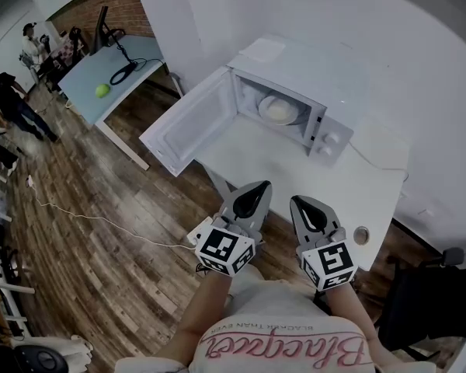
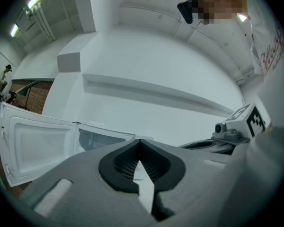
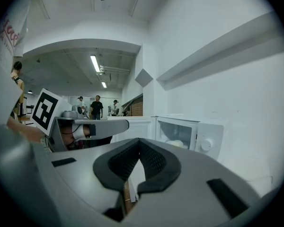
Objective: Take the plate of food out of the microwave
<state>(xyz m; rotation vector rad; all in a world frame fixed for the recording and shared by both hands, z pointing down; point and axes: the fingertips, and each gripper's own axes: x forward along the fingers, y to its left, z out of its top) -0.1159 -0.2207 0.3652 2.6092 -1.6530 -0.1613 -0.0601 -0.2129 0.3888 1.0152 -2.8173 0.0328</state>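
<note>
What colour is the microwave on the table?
The microwave is white all over; the head view shows it best.

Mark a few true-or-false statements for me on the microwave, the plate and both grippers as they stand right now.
1. The microwave door is open. True.
2. The plate of food is already out of the microwave. False: it sits inside, behind the open door.
3. The left gripper and the right gripper are both shut and hold nothing. True.
4. The left gripper is reaching into the microwave. False: both grippers are close to the person's shirt, short of the microwave.
</note>
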